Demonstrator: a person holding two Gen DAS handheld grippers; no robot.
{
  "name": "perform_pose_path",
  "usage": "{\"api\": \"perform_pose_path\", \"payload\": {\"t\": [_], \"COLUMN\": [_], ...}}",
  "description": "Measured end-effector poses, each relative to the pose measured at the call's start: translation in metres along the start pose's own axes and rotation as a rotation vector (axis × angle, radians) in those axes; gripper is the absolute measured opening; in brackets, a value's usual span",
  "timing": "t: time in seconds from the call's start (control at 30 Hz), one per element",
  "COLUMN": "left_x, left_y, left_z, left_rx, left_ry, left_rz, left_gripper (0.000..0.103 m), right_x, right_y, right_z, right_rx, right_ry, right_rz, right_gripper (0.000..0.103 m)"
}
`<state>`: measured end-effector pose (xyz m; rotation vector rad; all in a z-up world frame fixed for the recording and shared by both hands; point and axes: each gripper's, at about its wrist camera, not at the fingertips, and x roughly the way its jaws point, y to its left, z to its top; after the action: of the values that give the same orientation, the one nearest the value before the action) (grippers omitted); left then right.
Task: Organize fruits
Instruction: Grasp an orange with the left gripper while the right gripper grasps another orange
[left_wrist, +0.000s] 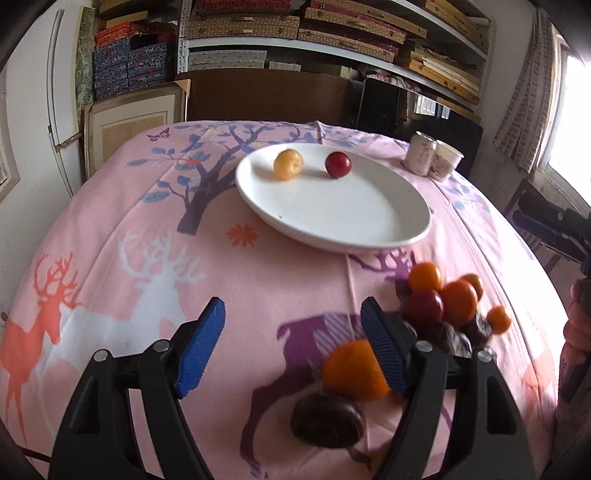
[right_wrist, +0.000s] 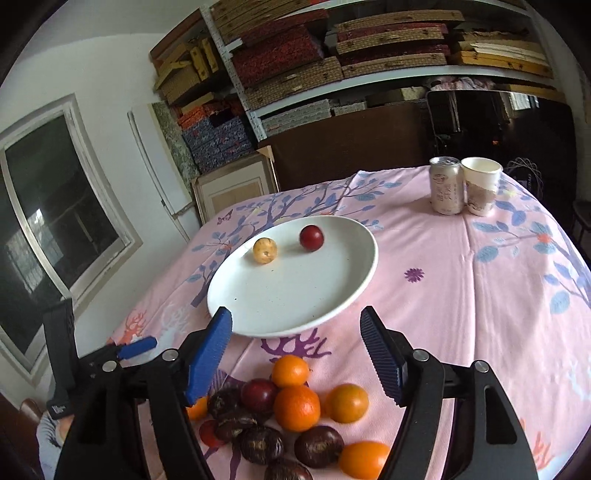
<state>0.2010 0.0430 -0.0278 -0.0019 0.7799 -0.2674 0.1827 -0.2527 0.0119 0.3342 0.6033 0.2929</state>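
Both the left gripper (left_wrist: 291, 343) and right gripper (right_wrist: 295, 350) have their fingers spread, pinching nothing. A yellow fruit (right_wrist: 265, 250) and a red fruit (right_wrist: 311, 237) sit apart on the white plate (right_wrist: 295, 302) mid-table; the fruit pile (right_wrist: 295, 417) lies by the near edge

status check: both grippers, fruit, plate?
Left gripper and right gripper open, empty. Round white plate holds yellow plum, red plum. Orange-and-purple fruit pile unsorted, nothing blocking.
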Motion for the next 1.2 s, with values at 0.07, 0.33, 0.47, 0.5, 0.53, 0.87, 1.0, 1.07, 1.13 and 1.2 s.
{"api": "perform_pose_path", "payload": {"t": [0.07,0.33,0.47,0.5,0.53,0.87,1.0,1.07,1.13,1.2], "left_x": [-0.005,0.000,0.005,0.007,0.008,0.014,0.028,0.028,0.025,0.022], "left_y": [-0.013,-0.050,-0.044,-0.042,-0.039,-0.030,-0.032,-0.026,-0.023,-0.016], "left_z": [-0.013,-0.028,-0.026,-0.025,-0.024,-0.024,-0.023,-0.022,-0.022,-0.021], "left_rx": [0.051,0.205,0.178,0.165,0.152,0.123,0.128,0.095,0.084,0.050], "left_ry": [-0.002,0.009,0.019,0.029,0.035,0.066,0.124,0.129,0.117,0.108], "left_rz": [-0.028,-0.016,-0.042,-0.049,-0.058,-0.097,-0.151,-0.167,-0.136,-0.137], "left_gripper": [0.074,0.074,0.073,0.071,0.065,0.055,0.047,0.046,0.046,0.046], "right_x": [-0.013,-0.020,-0.022,-0.022,-0.023,-0.014,-0.012,-0.015,-0.017,-0.017], "right_y": [-0.018,-0.042,-0.035,-0.034,-0.035,-0.037,-0.036,-0.036,-0.038,-0.040], "right_z": [-0.012,-0.034,-0.038,-0.038,-0.038,-0.041,-0.049,-0.056,-0.063,-0.071], "right_rx": [0.057,0.147,0.109,0.105,0.105,0.106,0.090,0.067,0.052,0.045], "right_ry": [-0.017,0.011,0.010,0.009,0.010,0.053,0.090,0.105,0.129,0.154], "right_rz": [0.005,0.005,-0.002,-0.005,-0.010,-0.044,-0.058,-0.071,-0.083,-0.089], "right_gripper": [0.076,0.077,0.078,0.078,0.078,0.078,0.078,0.078,0.078,0.078]}}
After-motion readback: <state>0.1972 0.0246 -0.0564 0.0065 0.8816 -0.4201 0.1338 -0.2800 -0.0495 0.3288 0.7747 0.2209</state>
